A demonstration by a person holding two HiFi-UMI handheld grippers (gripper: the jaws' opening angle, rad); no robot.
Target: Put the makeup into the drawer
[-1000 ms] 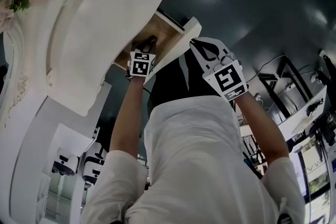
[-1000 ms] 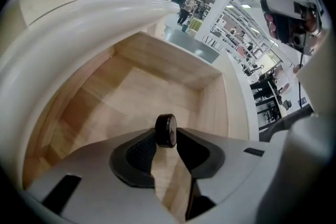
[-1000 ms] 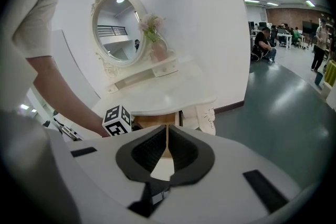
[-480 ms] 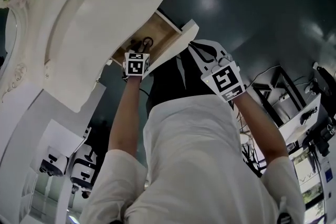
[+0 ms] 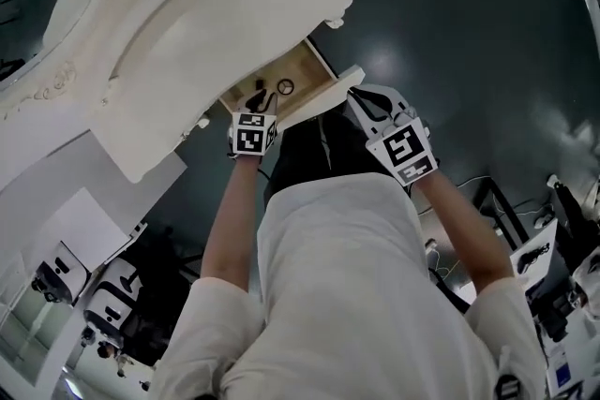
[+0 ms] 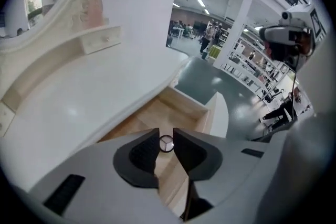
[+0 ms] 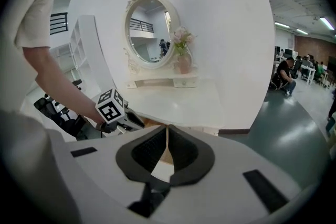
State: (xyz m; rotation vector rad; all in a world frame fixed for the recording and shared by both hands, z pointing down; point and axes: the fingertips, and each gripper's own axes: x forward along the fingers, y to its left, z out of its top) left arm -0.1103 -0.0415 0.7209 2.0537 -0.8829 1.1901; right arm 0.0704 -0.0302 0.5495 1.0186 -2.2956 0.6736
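Observation:
The wooden drawer (image 5: 302,68) of the white vanity stands pulled out. On its floor lies a small round makeup compact (image 5: 285,87), seen in the left gripper view as a compact (image 6: 166,144) far below the jaw gap. My left gripper (image 5: 257,106) hangs over the drawer's near end; its jaws (image 6: 166,132) are closing, with a narrow gap and nothing between them. My right gripper (image 5: 364,98) hovers by the drawer's white front (image 5: 339,81). Its jaws (image 7: 167,129) meet at the tips and hold nothing.
The white vanity top (image 5: 216,23) spreads behind the drawer, with an oval mirror (image 7: 147,29) and a vase of flowers (image 7: 182,55) at its back. The person's white shirt (image 5: 328,295) fills the lower head view. Dark glossy floor (image 5: 469,33) lies to the right.
Both grippers have risen away from the drawer. The left one has drawn back out of it, and the round compact now lies alone on the drawer floor. The head view has swung.

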